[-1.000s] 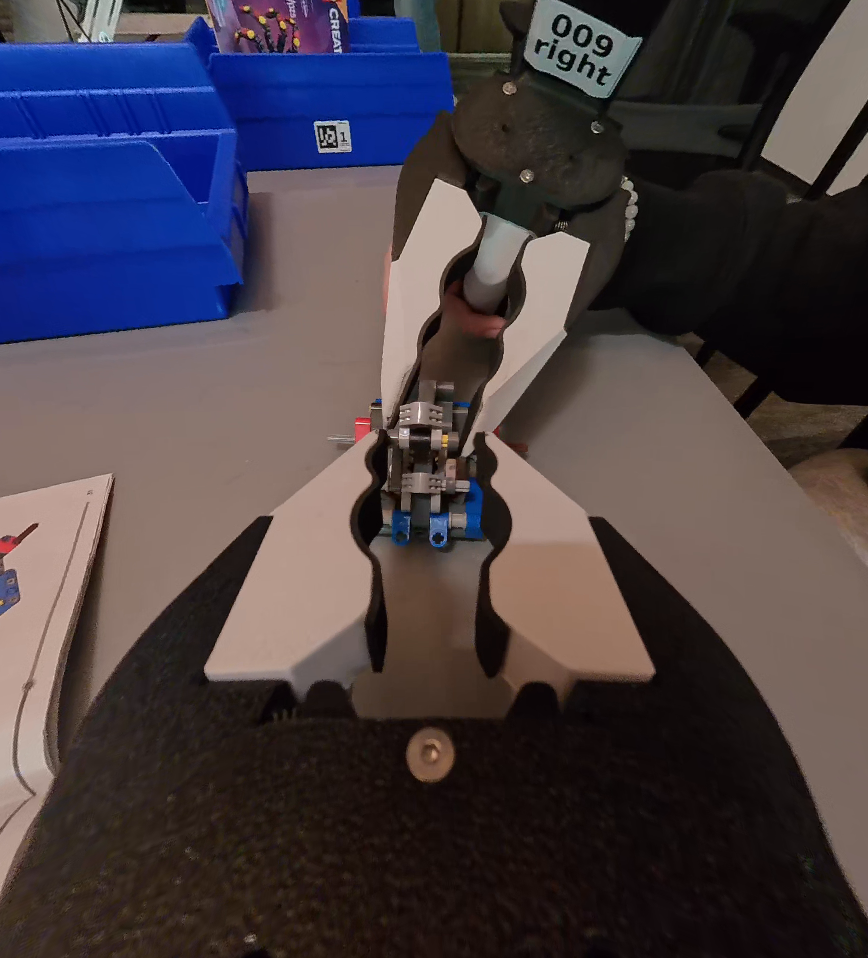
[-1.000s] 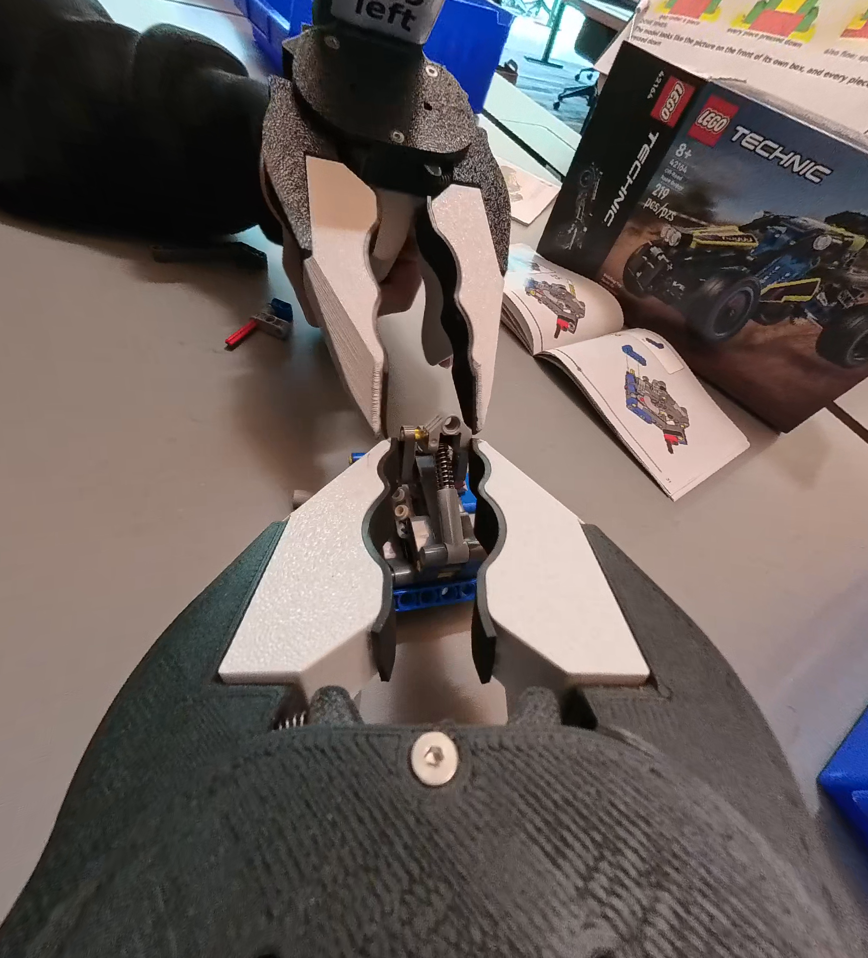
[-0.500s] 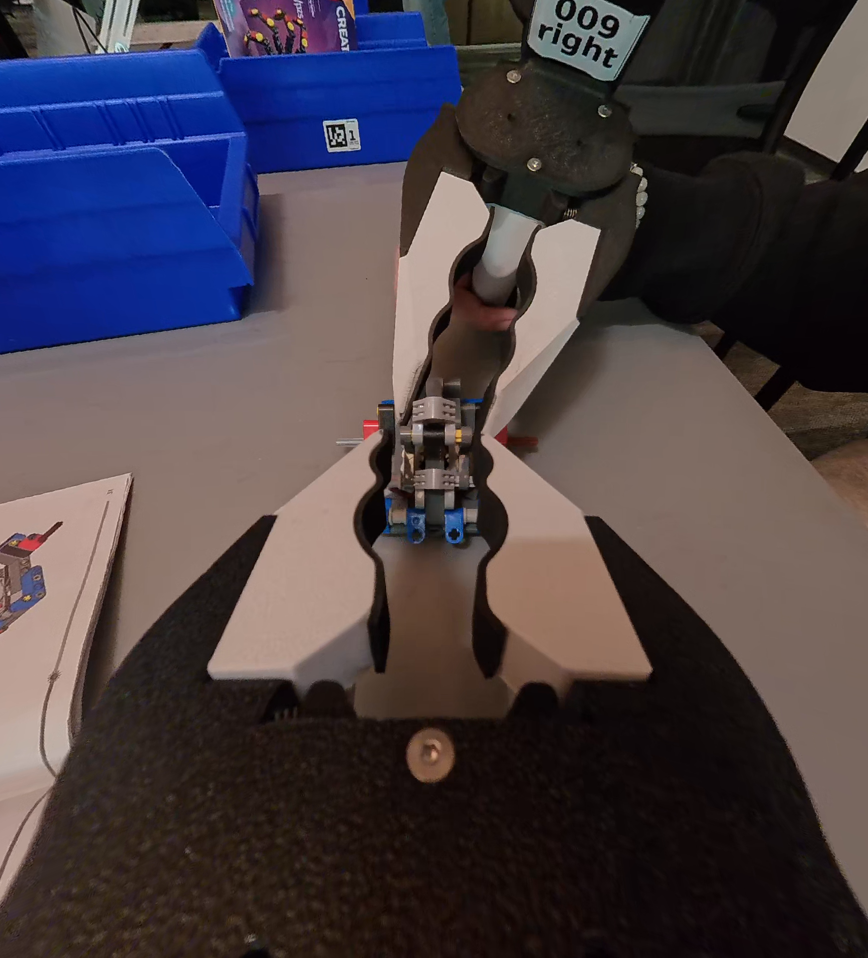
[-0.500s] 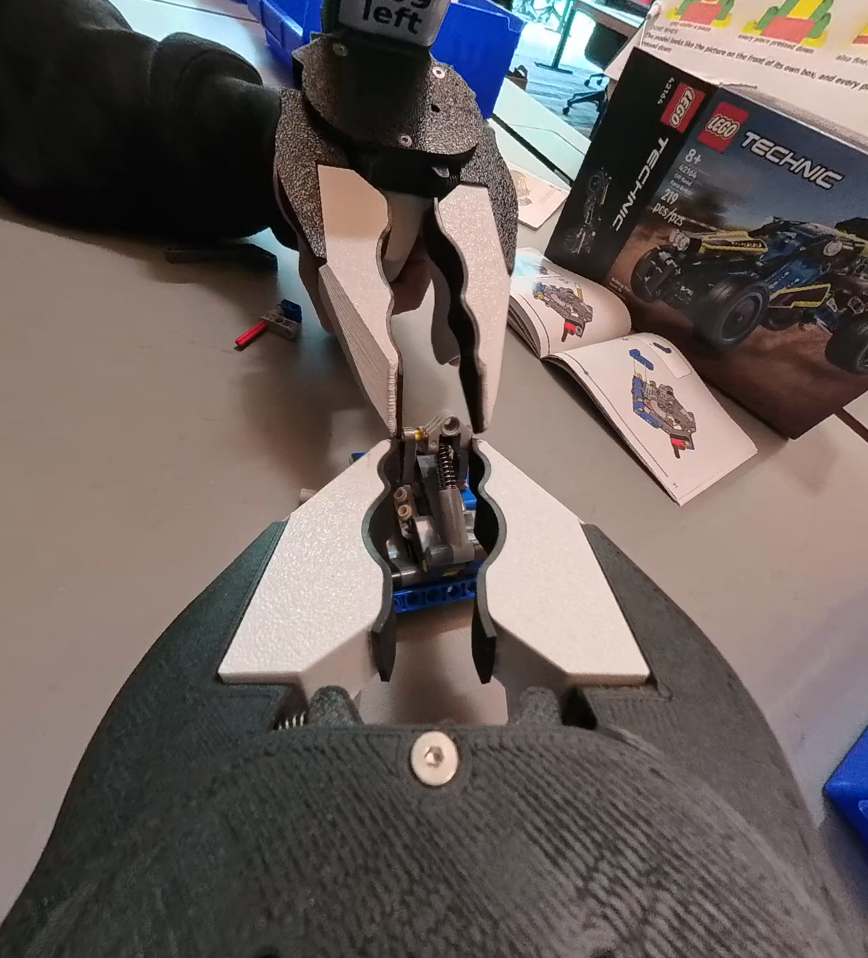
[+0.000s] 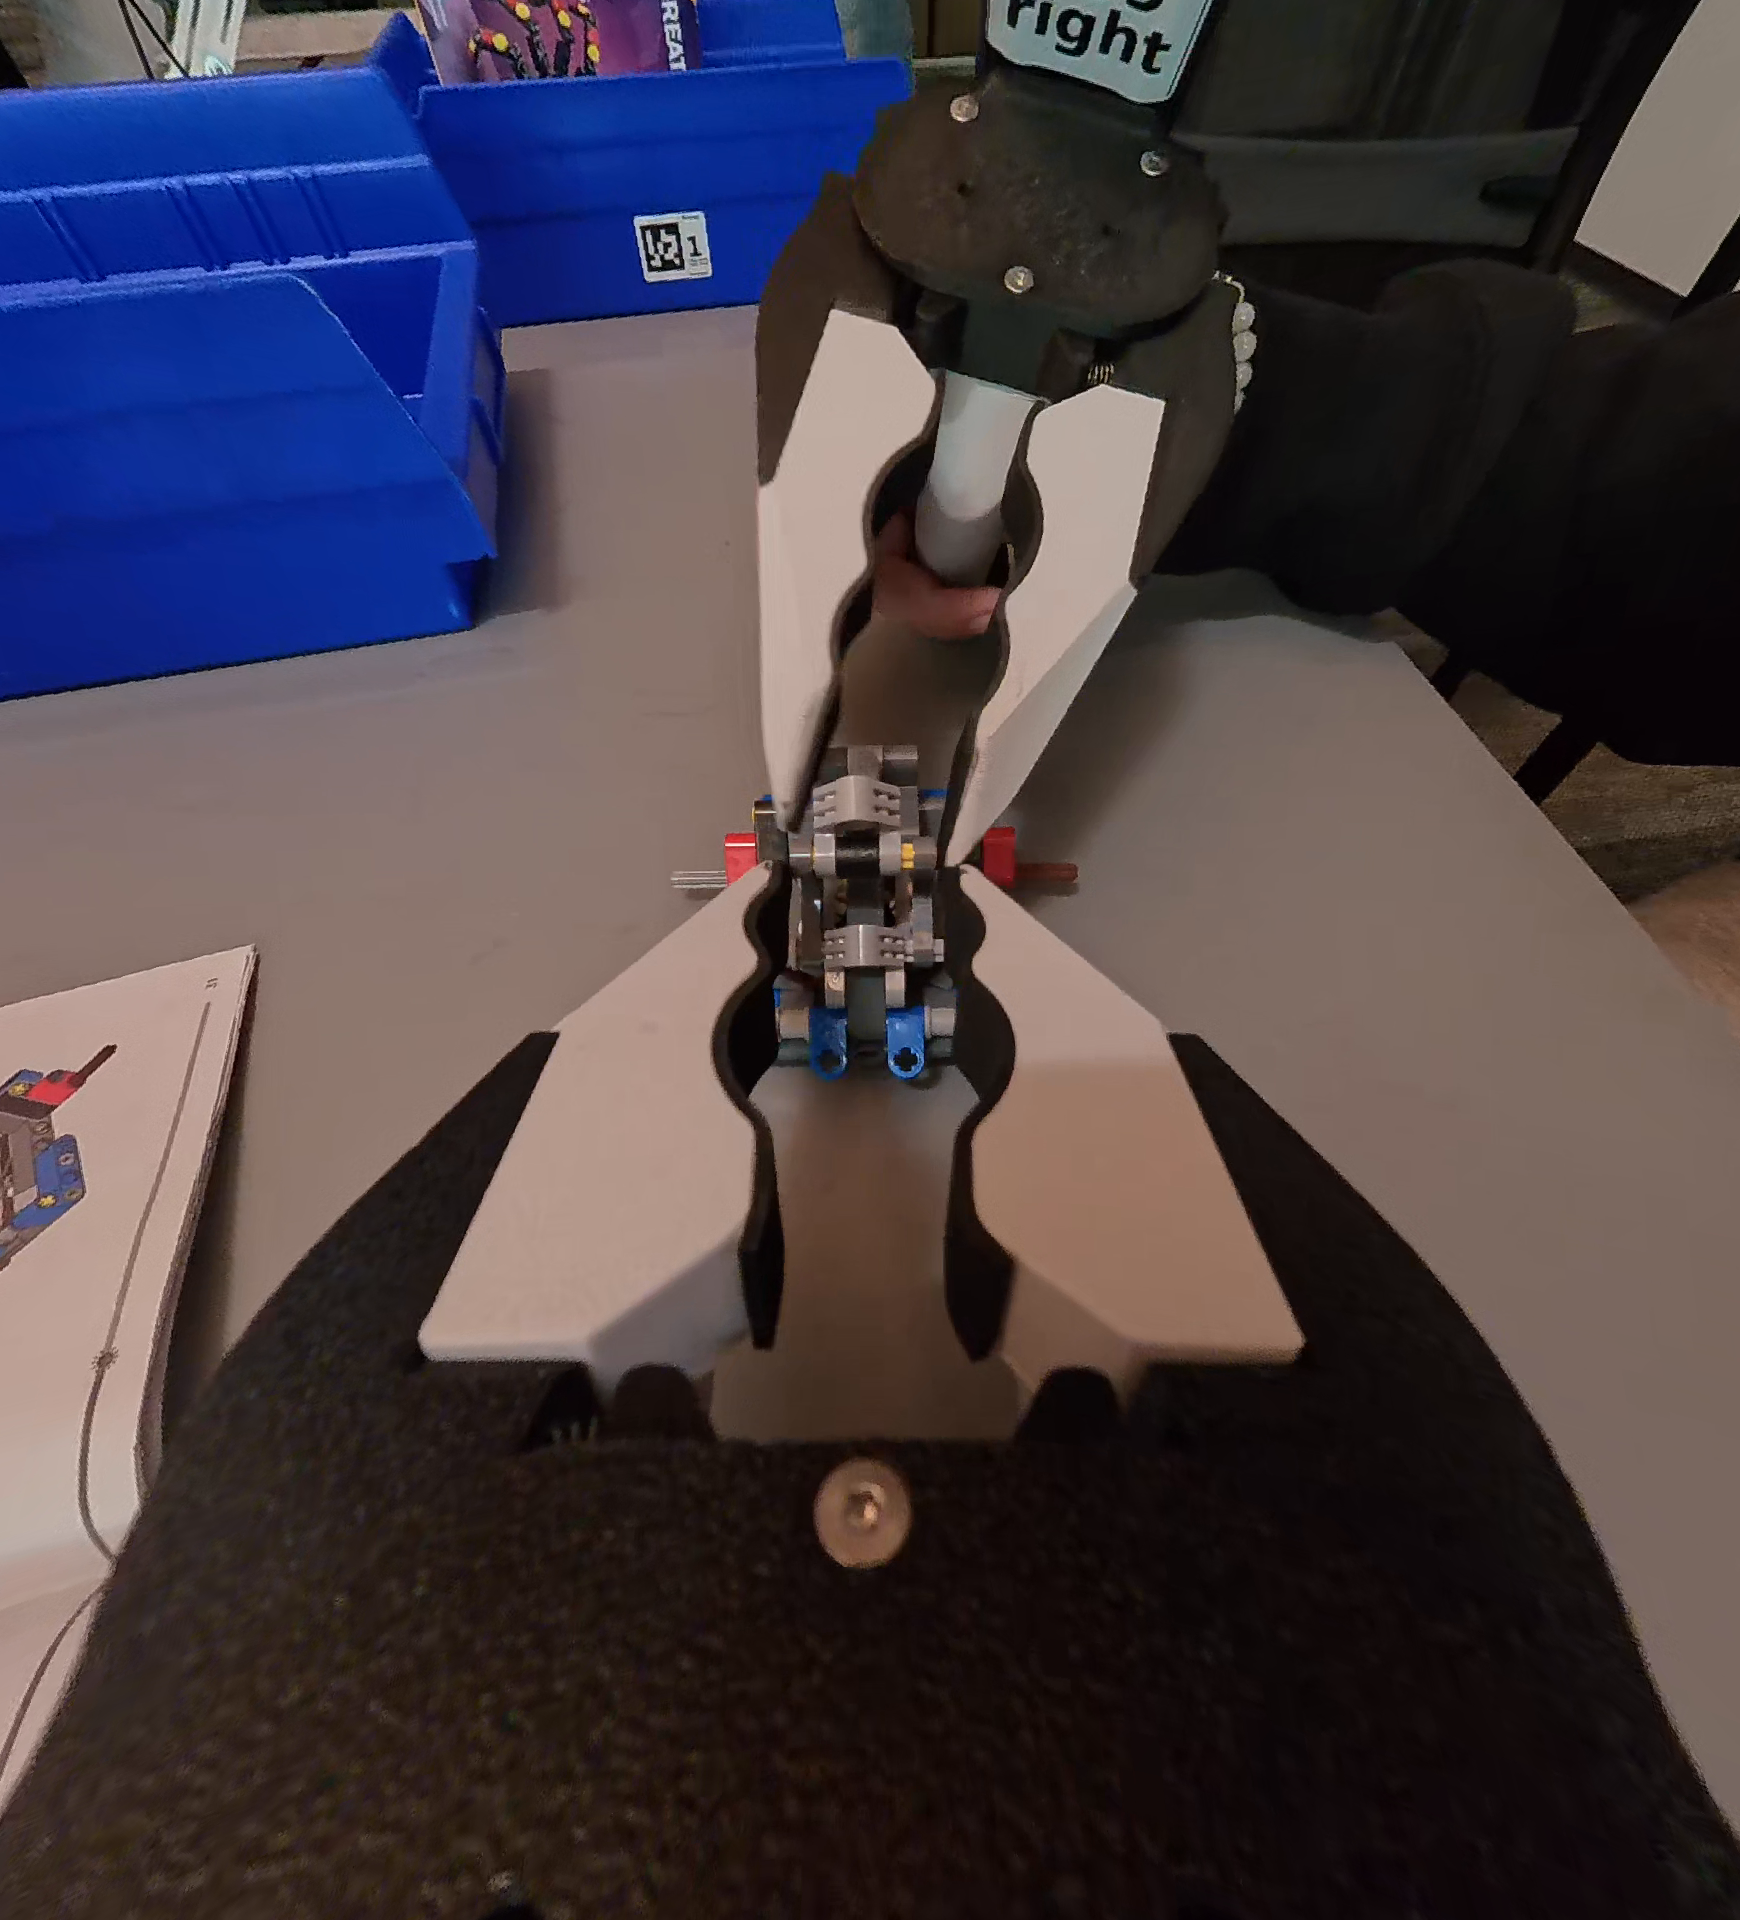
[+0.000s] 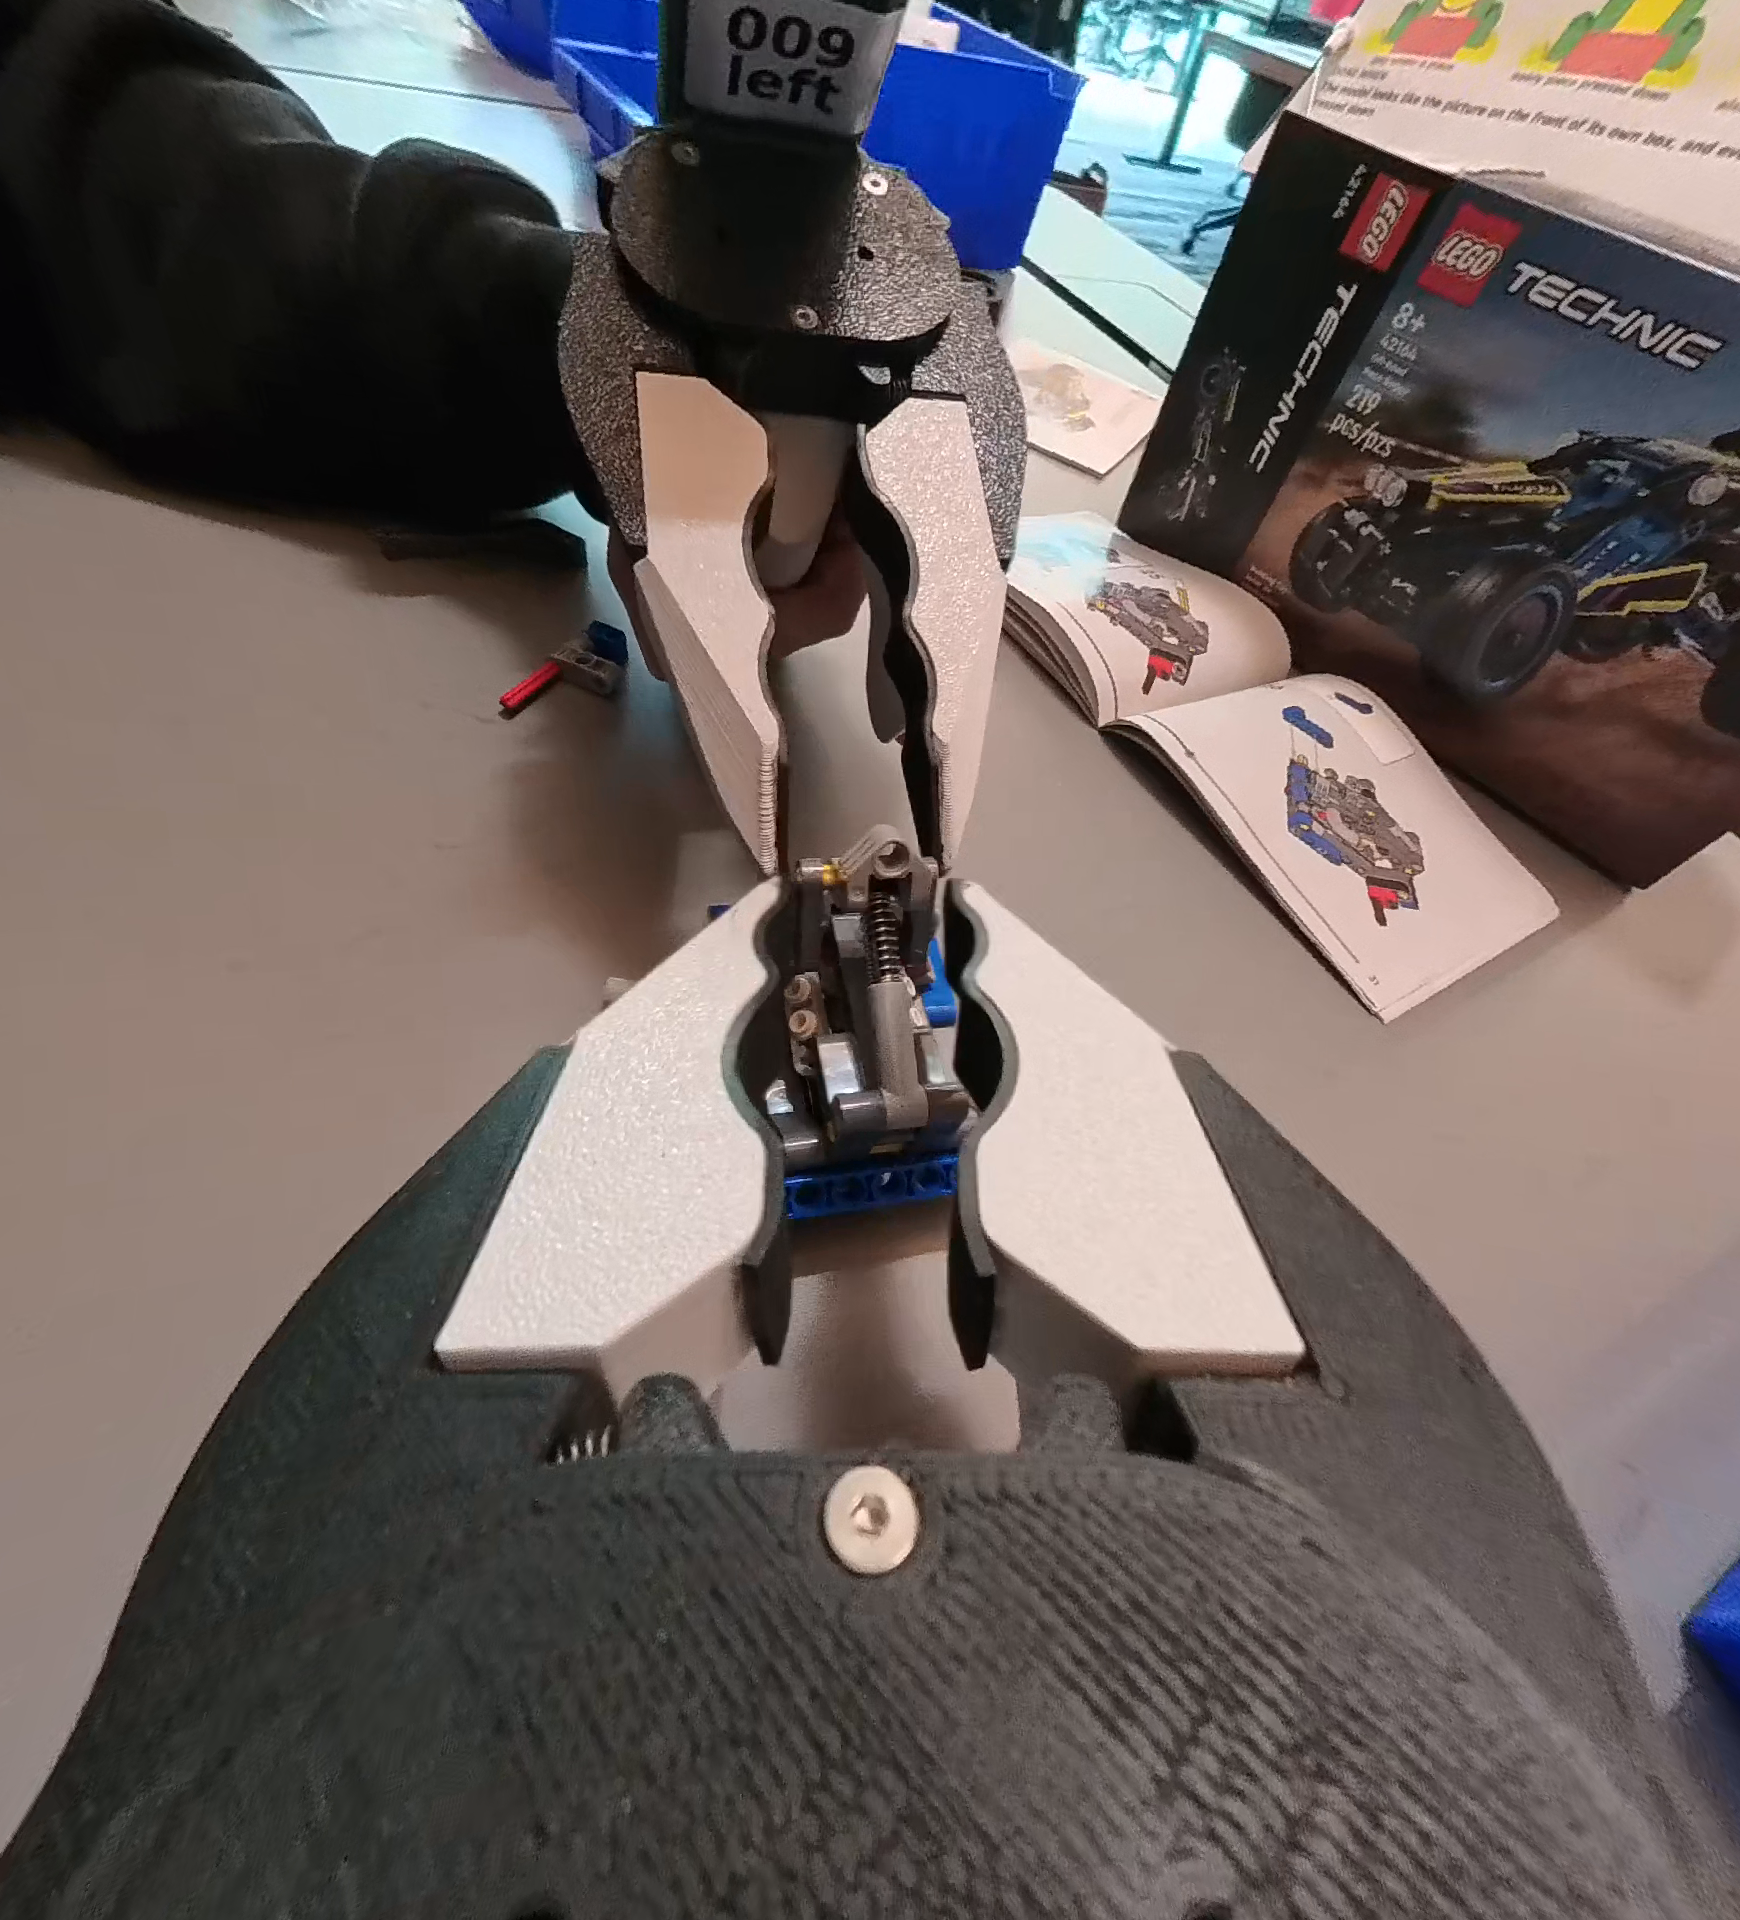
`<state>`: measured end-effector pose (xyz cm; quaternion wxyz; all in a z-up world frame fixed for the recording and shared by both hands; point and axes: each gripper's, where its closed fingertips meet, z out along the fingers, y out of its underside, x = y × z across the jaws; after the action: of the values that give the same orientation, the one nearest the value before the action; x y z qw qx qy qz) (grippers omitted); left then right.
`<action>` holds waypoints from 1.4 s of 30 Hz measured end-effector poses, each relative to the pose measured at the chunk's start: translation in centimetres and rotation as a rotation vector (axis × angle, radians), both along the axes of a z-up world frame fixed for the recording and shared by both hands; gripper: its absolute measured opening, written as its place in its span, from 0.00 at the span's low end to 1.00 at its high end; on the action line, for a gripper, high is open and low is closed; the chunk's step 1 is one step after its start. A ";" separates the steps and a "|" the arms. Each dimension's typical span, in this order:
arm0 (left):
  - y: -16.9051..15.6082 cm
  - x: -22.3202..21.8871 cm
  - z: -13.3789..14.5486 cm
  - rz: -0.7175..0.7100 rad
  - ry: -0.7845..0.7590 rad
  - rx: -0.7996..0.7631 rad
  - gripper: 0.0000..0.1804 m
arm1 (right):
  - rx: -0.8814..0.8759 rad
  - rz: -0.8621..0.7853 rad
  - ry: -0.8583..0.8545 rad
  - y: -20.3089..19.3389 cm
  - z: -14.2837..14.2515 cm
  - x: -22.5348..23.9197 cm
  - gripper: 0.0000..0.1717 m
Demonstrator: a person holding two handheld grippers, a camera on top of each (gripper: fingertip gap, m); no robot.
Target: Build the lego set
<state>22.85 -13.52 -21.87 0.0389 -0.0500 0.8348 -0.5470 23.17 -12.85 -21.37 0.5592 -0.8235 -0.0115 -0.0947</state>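
Observation:
A small grey and blue brick assembly (image 5: pixel 861 935) with a spring strut stands on the grey table (image 5: pixel 326 831); it also shows in the right wrist view (image 6: pixel 871 1018). Red pieces on axles (image 5: pixel 999 850) stick out from its sides. My left gripper (image 5: pixel 850 894) is shut on the near end of the assembly, with both pads against its sides. My right gripper (image 6: pixel 861 894) faces it from the opposite side and is shut on the other end. Each gripper shows in the other's view, the right (image 5: pixel 871 821) and the left (image 6: pixel 850 857), their tips almost meeting over the assembly.
Blue storage bins (image 5: pixel 191 436) stand at the back left. An open instruction booklet (image 6: pixel 1313 810) lies beside the set's box (image 6: pixel 1520 499). A loose red and grey piece (image 6: pixel 565 665) lies on the table. Dark sleeves (image 6: pixel 222 291) reach in behind both grippers. The tips of both grippers are at nearly the same place.
My left gripper's fingers have drawn in a little until they press on the assembly. My right gripper has stayed on it. Both grippers have shifted only slightly.

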 end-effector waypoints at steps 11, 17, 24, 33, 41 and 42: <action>-0.2 0.3 0.0 0.024 -0.011 -0.001 0.15 | -0.007 0.004 -0.006 0.2 -0.1 0.1 0.12; 0.0 0.2 -0.1 -0.007 -0.013 0.013 0.14 | -0.009 0.013 -0.004 0.2 -0.1 0.0 0.12; 0.0 0.6 0.0 -0.014 -0.004 0.000 0.16 | -0.005 -0.002 -0.002 0.2 -0.1 0.3 0.12; -0.1 0.4 0.1 -0.023 -0.035 -0.005 0.15 | -0.004 -0.045 0.008 0.1 -0.1 0.9 0.19; -0.2 0.5 0.1 -0.015 -0.074 -0.001 0.15 | -0.015 -0.017 0.001 0.2 -0.2 0.5 0.14; -0.2 0.5 0.1 -0.015 -0.081 0.000 0.15 | -0.017 -0.016 0.003 0.2 -0.3 0.5 0.14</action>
<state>23.30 -13.70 -21.75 0.0685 -0.0216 0.8330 -0.5487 23.62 -12.63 -21.63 0.5514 -0.8284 -0.0047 -0.0980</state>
